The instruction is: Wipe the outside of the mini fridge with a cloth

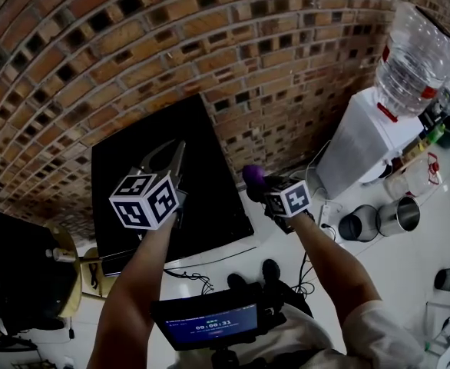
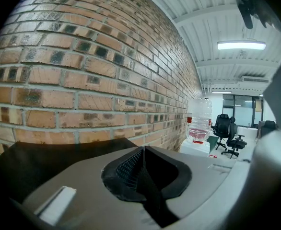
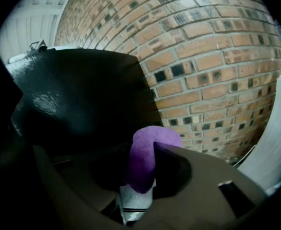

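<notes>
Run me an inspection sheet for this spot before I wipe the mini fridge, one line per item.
Surface: the mini fridge has a black, glossy top; nothing seen lying on it.
Job's things: purple cloth, bunched up in the right gripper.
Clutter: metal cans on the floor beside the water dispenser.
Grippers: left gripper shut, nothing between its jaws; right gripper shut on the cloth, close to the fridge.
Cables: loose cables on the floor in front of the fridge.
Surroundings: brick wall behind the fridge; office chairs farther off.
</notes>
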`<state>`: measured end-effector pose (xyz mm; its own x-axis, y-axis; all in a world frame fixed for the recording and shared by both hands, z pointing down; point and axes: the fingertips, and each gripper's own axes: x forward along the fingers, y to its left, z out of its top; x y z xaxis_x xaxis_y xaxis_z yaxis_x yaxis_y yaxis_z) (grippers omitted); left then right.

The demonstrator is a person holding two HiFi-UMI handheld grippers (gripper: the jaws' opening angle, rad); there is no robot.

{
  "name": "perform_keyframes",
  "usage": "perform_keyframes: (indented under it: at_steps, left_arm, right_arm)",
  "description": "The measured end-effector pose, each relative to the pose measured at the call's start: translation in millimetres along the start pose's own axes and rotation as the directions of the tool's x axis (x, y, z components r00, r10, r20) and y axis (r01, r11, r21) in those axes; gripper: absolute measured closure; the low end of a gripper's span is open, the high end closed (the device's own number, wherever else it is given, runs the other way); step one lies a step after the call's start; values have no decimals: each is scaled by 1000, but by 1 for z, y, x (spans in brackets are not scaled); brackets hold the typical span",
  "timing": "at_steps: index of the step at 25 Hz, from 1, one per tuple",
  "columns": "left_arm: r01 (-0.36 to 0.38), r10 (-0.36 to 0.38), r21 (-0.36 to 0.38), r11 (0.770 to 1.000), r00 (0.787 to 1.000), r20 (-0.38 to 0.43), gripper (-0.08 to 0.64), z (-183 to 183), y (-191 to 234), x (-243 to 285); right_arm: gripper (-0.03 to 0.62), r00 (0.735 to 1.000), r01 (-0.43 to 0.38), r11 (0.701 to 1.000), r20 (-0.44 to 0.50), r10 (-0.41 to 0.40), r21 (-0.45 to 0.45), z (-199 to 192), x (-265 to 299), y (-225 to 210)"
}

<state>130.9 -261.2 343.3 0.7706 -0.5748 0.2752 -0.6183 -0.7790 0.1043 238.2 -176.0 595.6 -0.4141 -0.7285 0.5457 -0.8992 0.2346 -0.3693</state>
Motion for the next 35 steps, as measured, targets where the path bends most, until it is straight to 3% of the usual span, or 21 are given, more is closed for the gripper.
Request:
perform_keyframes:
  at_steps: [8, 12, 19, 27, 30, 35]
  left_arm:
    - [5, -5, 0, 1000, 1000, 4, 552, 1, -1, -2]
    - [30, -30, 0, 1000, 999, -17, 552, -2, -12, -9]
    - [147, -147, 10, 989, 989, 13, 552, 7, -64, -46]
    - [128, -127, 26, 991, 992, -19, 552, -21, -69, -67]
    - [117, -116, 40, 992, 993, -9, 552, -24, -69, -69]
    - [101, -102, 25, 995, 994, 32, 552, -20, -69, -71]
  right_arm:
    - [477, 979, -86, 992, 178, 102, -96, 48, -67, 50]
    - [477, 949, -142, 985, 270, 163, -94, 69, -107, 78]
    - [477, 899, -230, 966, 354, 258, -120, 86, -153, 122]
    - [477, 831, -309, 940, 440, 340, -143, 106, -191, 158]
    - [476, 836, -303, 940, 430, 340, -155, 100, -187, 160]
    - [473, 856, -302, 948, 411, 314, -96, 80, -179, 147]
